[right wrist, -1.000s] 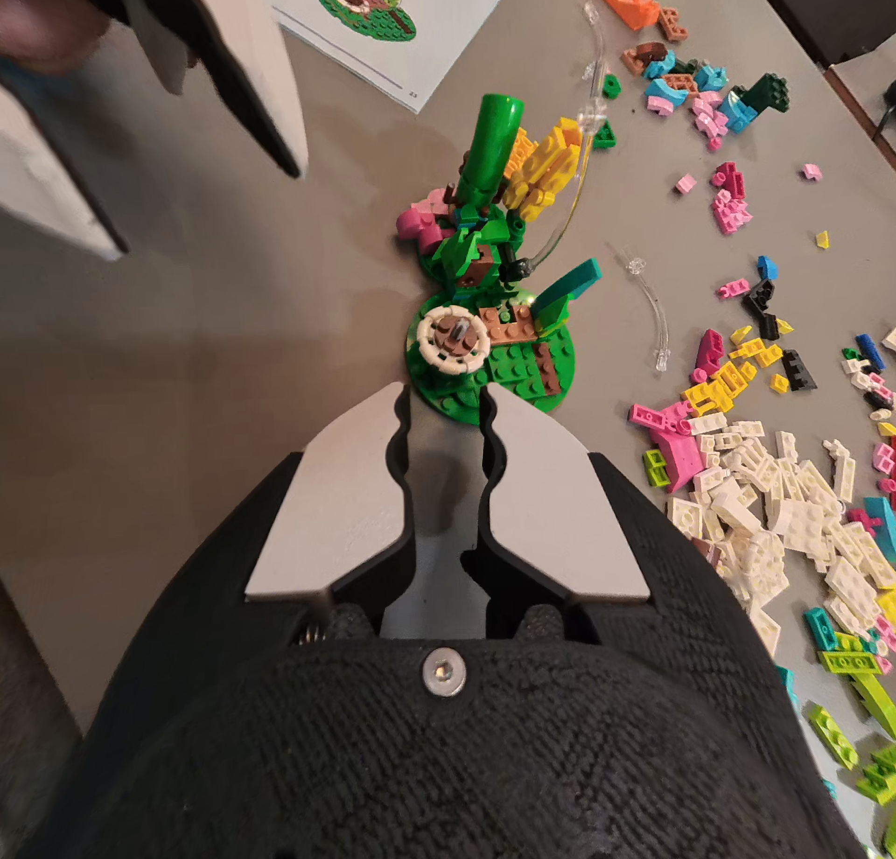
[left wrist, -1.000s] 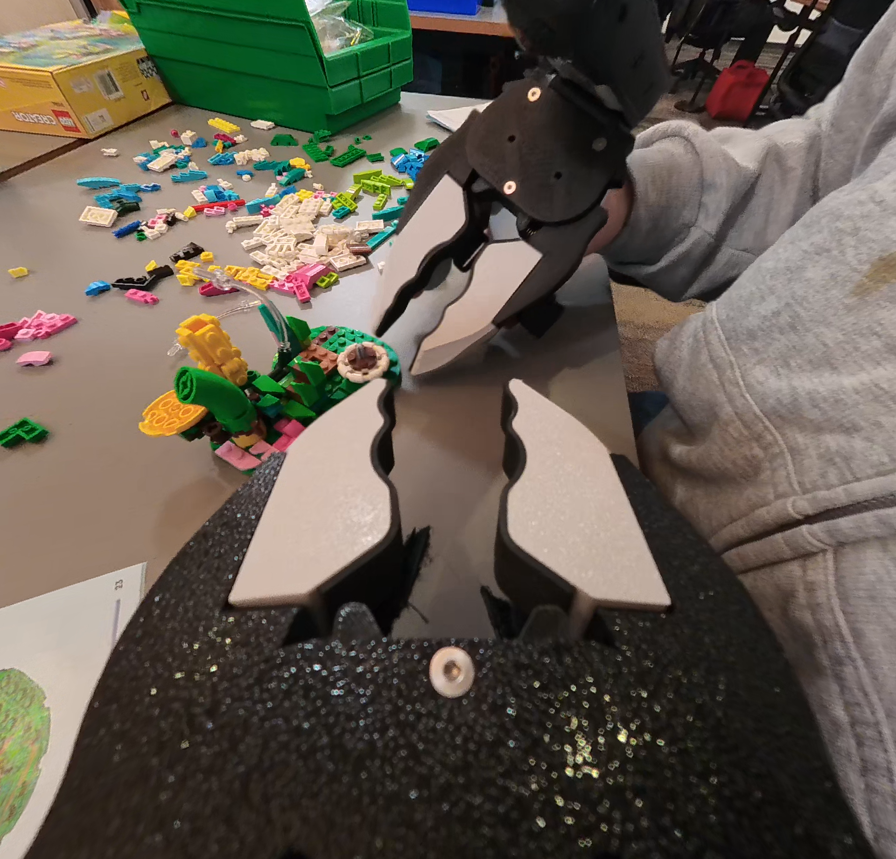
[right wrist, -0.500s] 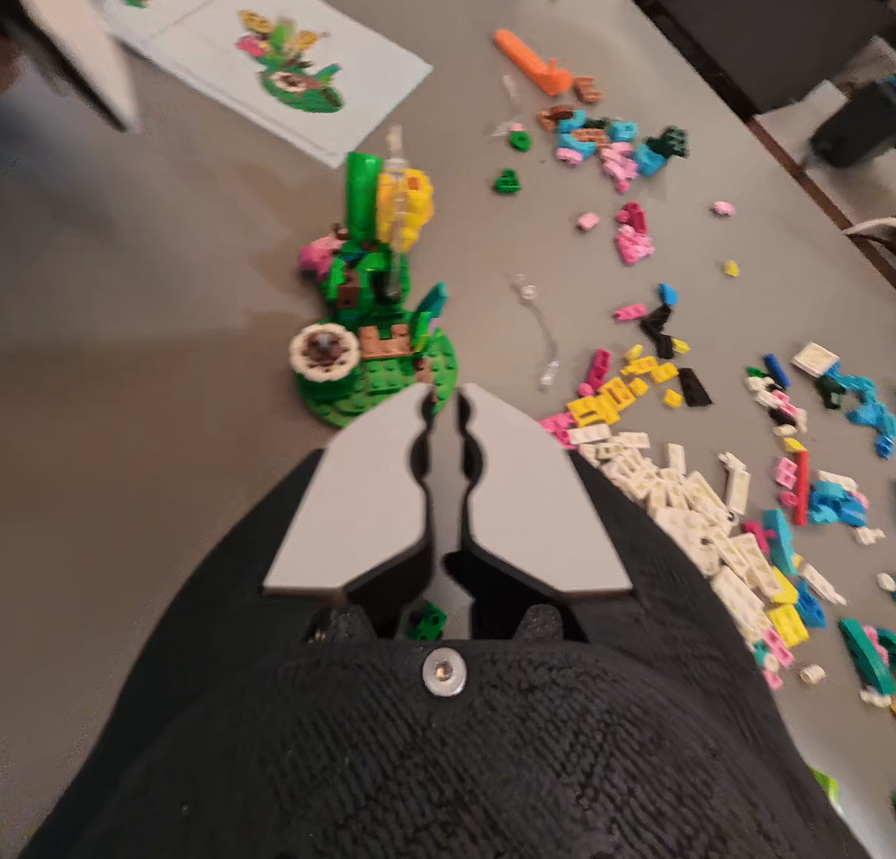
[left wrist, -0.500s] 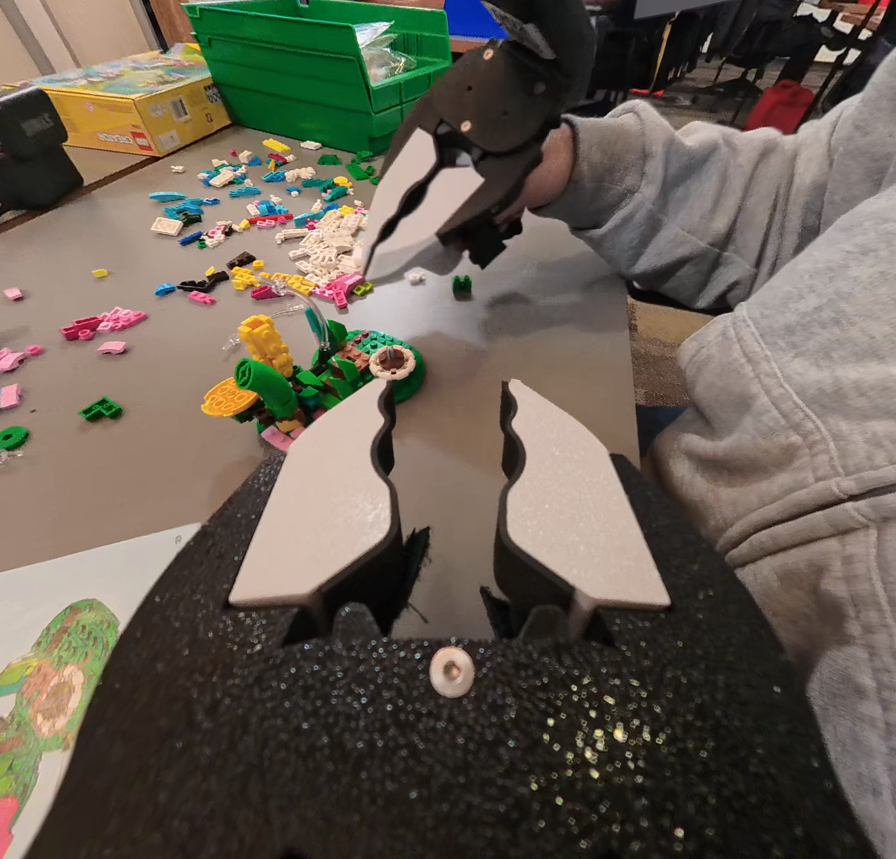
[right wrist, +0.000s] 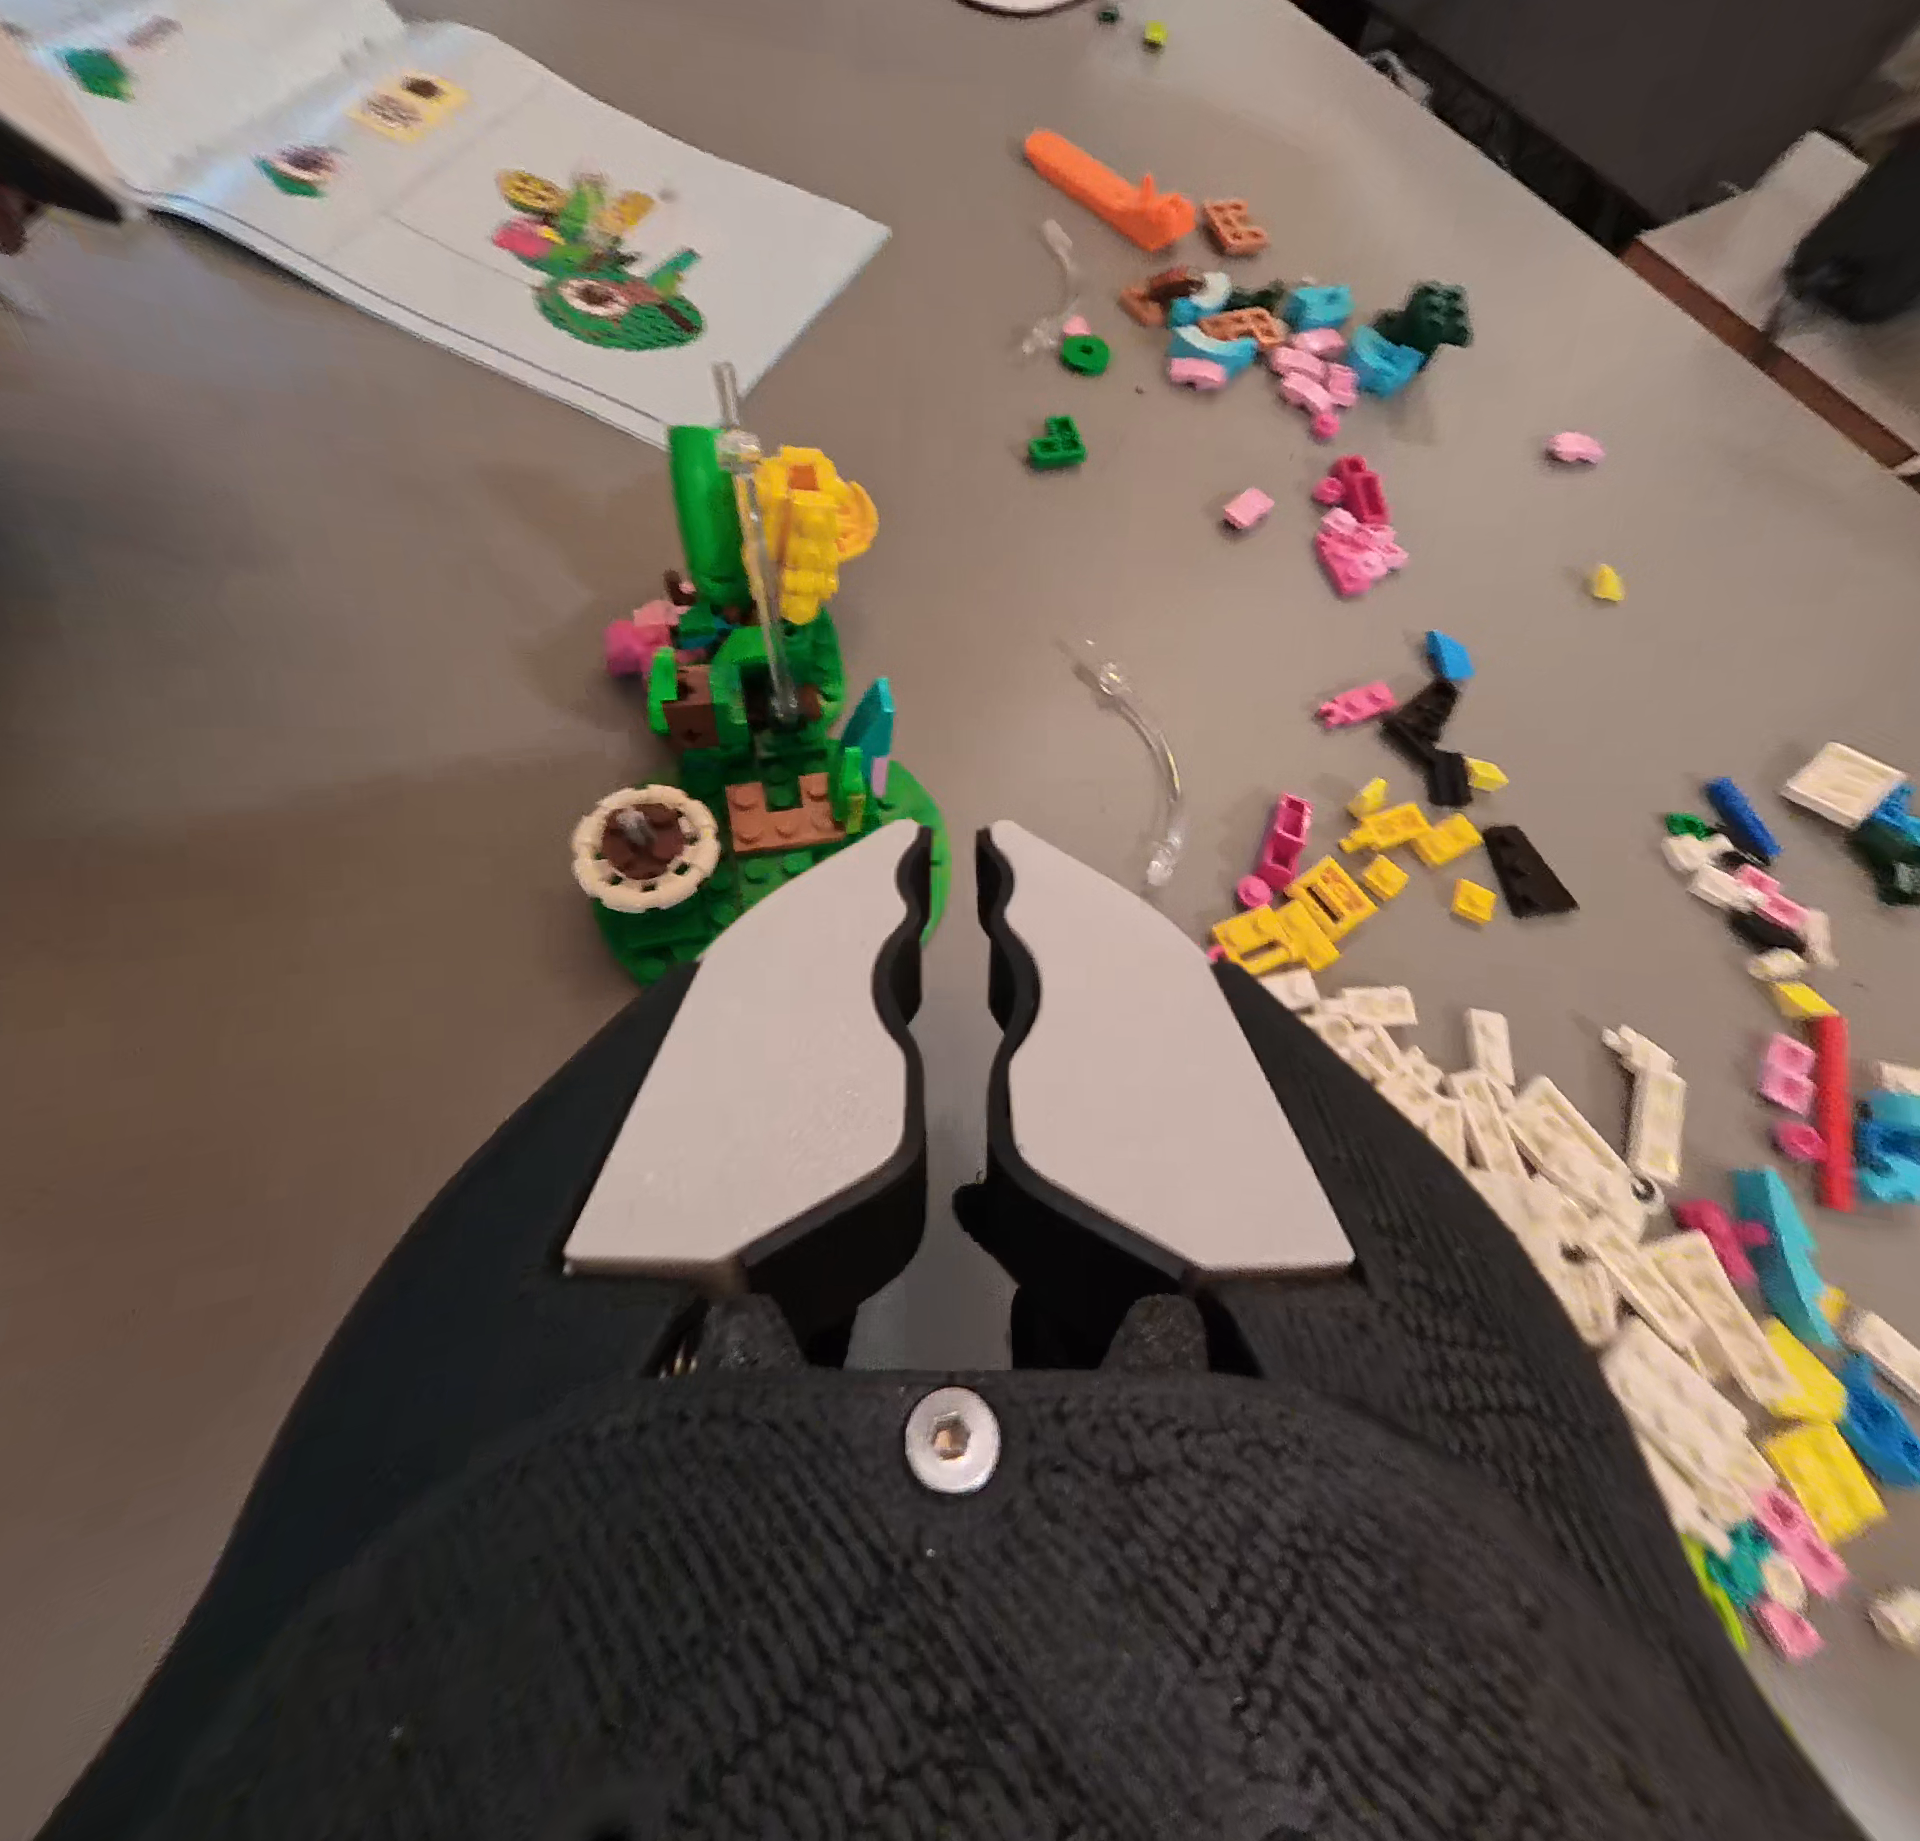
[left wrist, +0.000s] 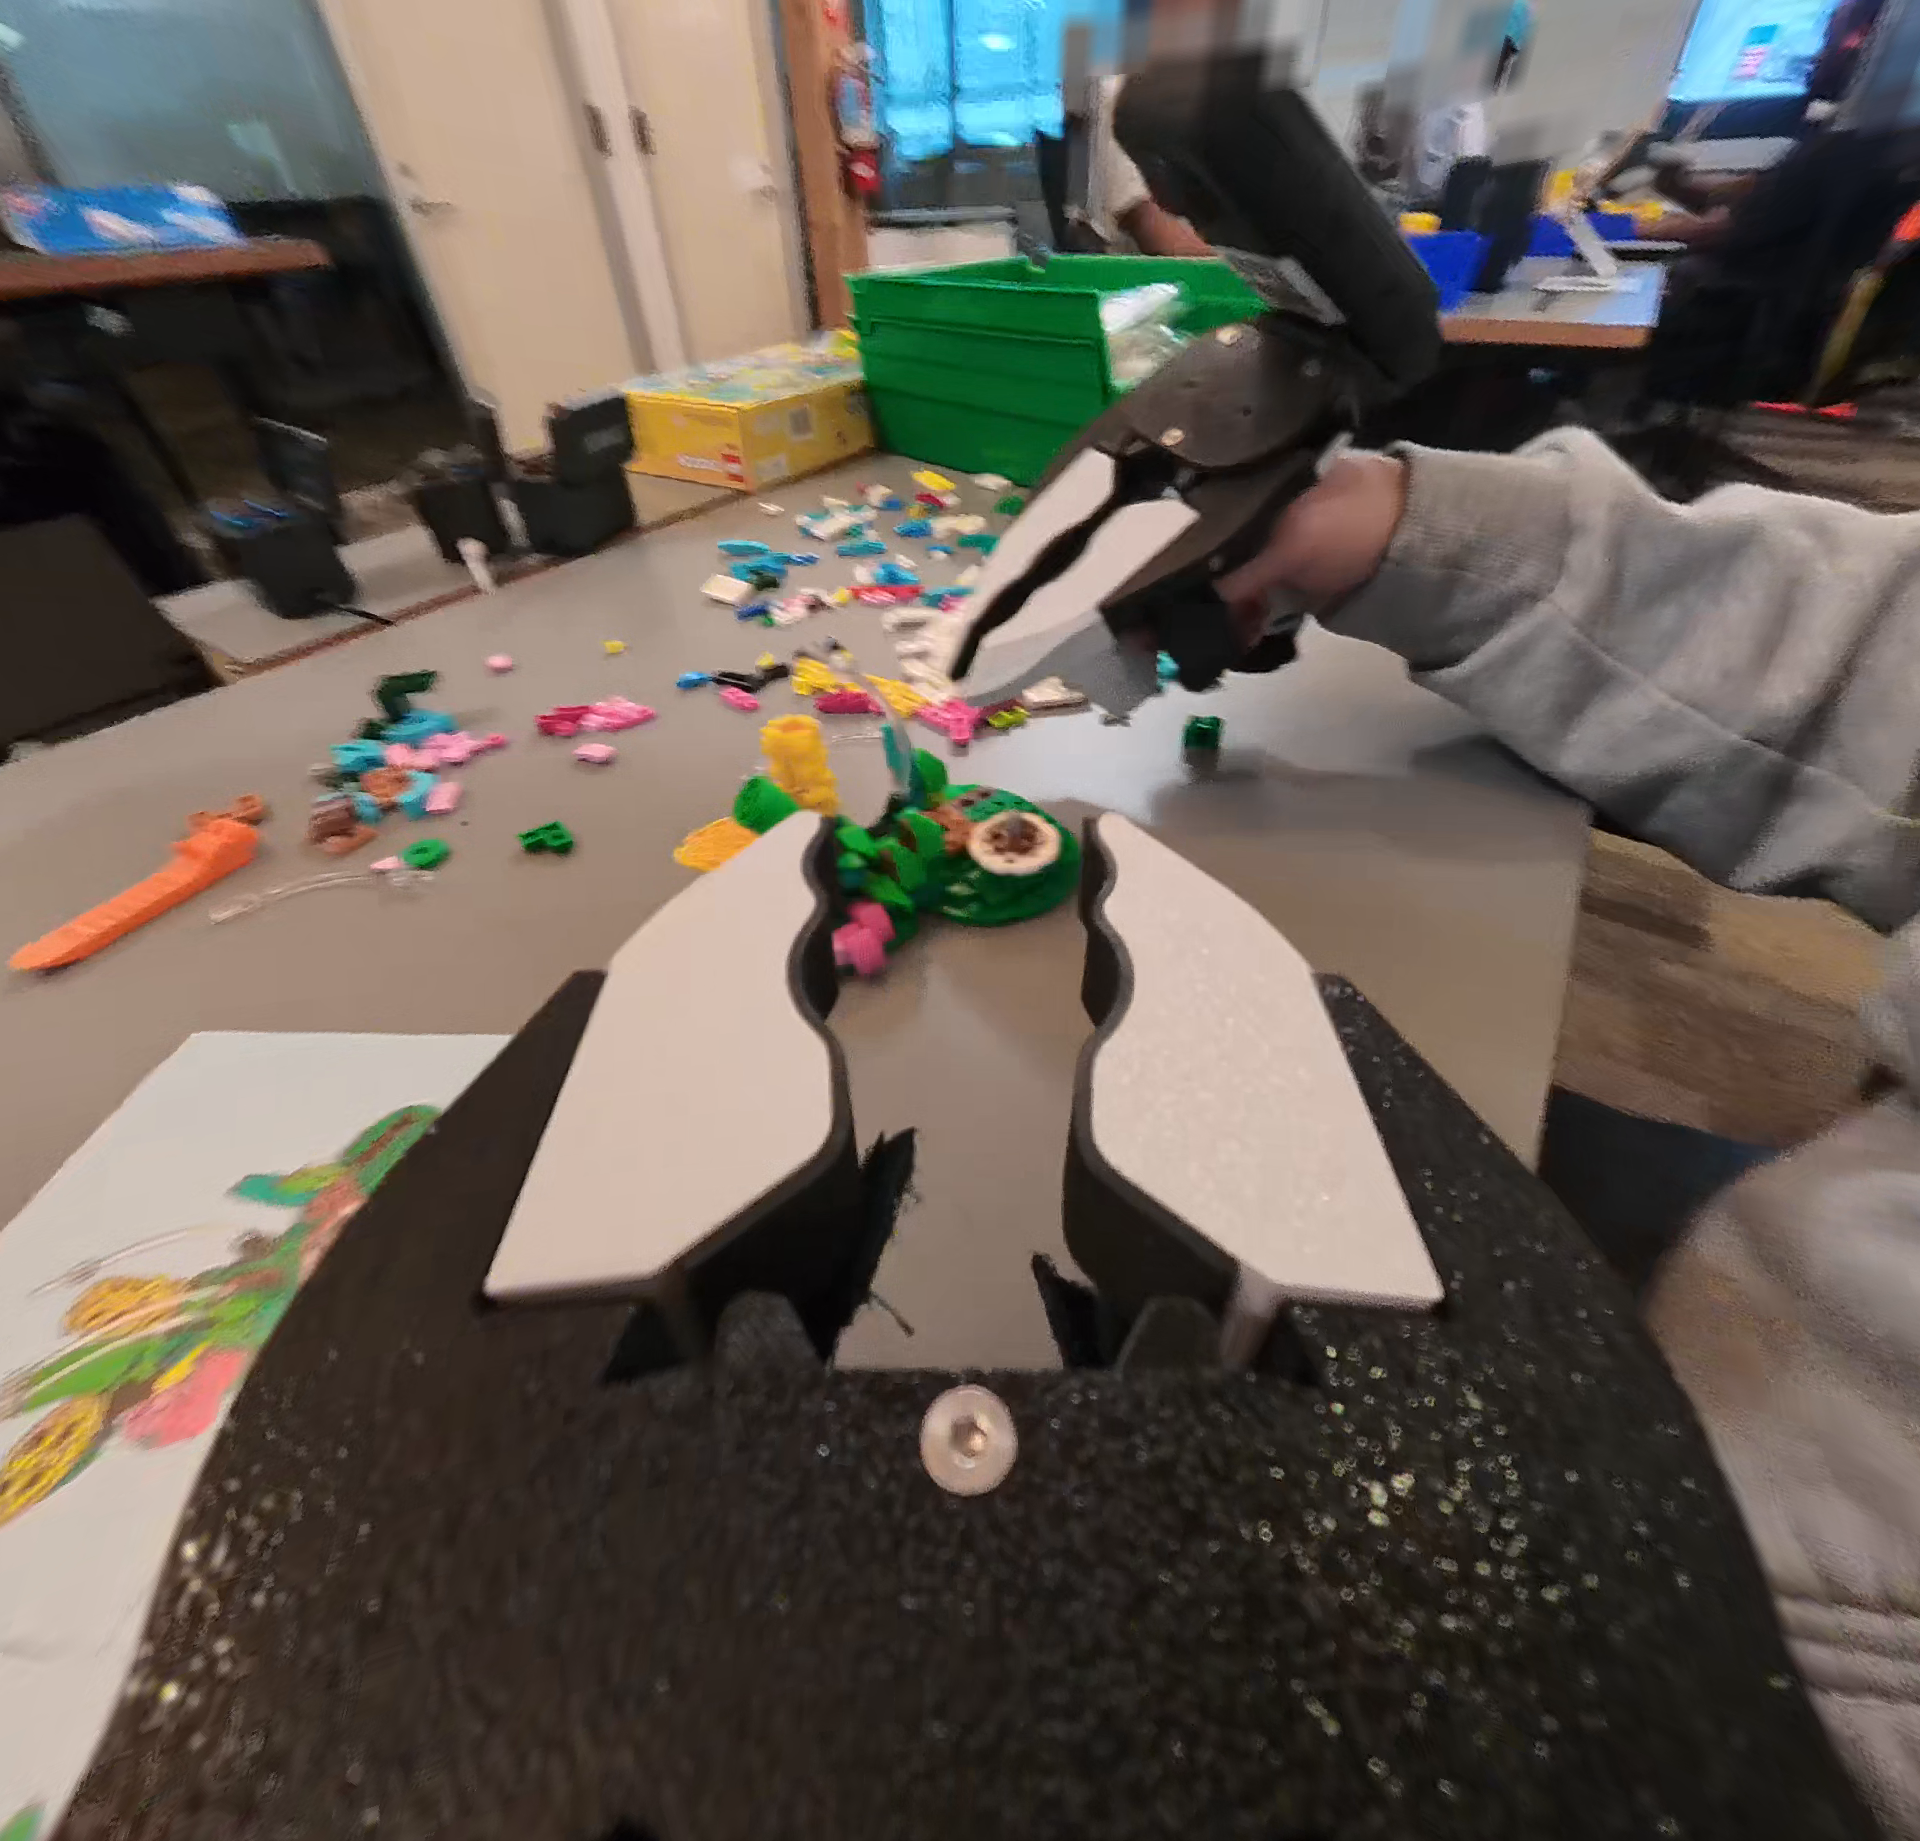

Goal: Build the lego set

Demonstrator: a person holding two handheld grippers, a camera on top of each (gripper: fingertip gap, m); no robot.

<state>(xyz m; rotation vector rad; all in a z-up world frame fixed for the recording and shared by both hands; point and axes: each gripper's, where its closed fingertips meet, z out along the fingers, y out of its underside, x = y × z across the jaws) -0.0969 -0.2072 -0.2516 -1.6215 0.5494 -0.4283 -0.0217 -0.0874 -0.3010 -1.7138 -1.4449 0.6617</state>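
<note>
The left gripper (left wrist: 951, 841) has its jaws wide, bare, above the grey surface (left wrist: 260, 960), just short of the green brick model (left wrist: 966, 861). Only its view shows the small green brick (left wrist: 1202, 732) beyond. The right gripper (right wrist: 951, 841) has narrow, bare jaws over the model's edge; only its view shows the clear curved piece (right wrist: 1148, 752) and the open instruction booklet (right wrist: 468, 222).
</note>
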